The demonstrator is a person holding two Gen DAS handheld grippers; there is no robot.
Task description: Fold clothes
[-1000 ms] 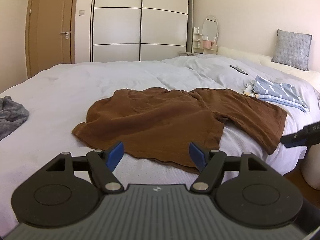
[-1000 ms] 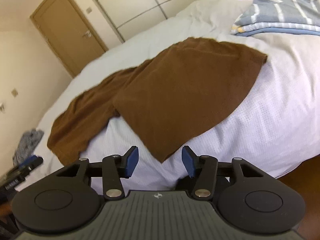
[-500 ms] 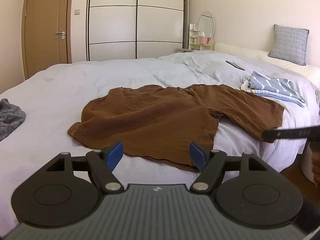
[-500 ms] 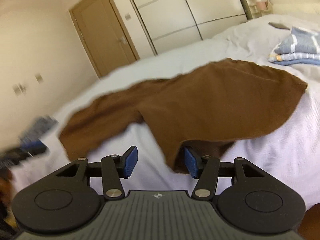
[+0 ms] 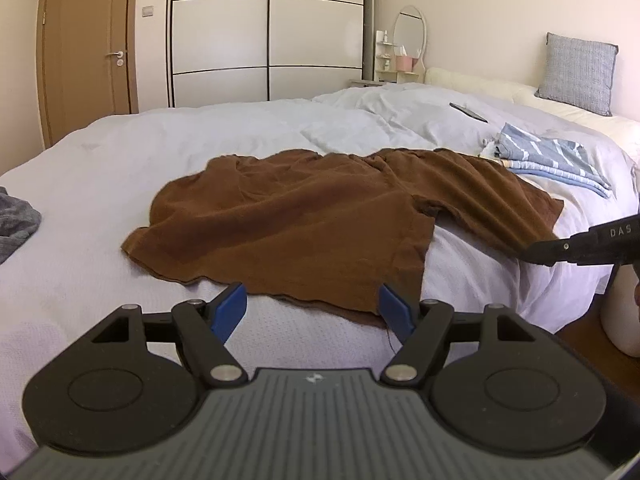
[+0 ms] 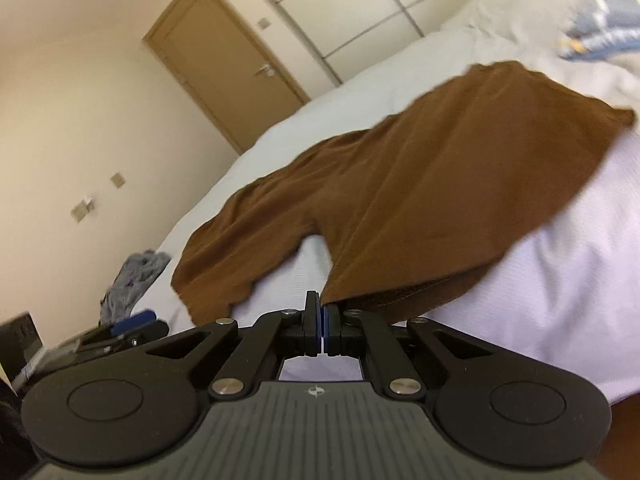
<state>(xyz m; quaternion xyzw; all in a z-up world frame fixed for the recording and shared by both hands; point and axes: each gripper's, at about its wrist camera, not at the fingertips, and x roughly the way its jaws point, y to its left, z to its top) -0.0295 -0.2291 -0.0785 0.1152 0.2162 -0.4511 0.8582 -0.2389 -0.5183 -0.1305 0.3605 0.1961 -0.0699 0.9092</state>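
Brown fabric fills the middle of both views: a rumpled brown short-sleeved shirt point(image 5: 304, 216) lies spread on the white bed point(image 5: 80, 280), its hem toward the lower edge of the left wrist frame and one sleeve draped over the bed's right side.

At the bottom centre of that frame the left claw point(image 5: 312, 310) hangs just short of the hem, its blue-padded fingers point(image 5: 231, 309) spread wide with nothing between them. The right claw enters at the right edge as a dark arm reaching the sleeve's lower corner.

In the right wrist view, which is tilted and blurred at the upper right, the right claw point(image 6: 322, 322) sits at bottom centre with its blue pads pressed together on the lowest corner of the brown sleeve point(image 6: 440, 216); the cloth rises from the pinch toward the upper right.

Right of the shirt in the left wrist frame rests a folded blue-and-white striped garment point(image 5: 556, 160). Crumpled grey clothing point(image 5: 16, 220) lies at the left edge. Behind the bed stand a white panelled wardrobe point(image 5: 268, 32) and a tan wooden door point(image 5: 88, 40) at upper left, and a grey square pillow point(image 5: 576, 72) at upper right.
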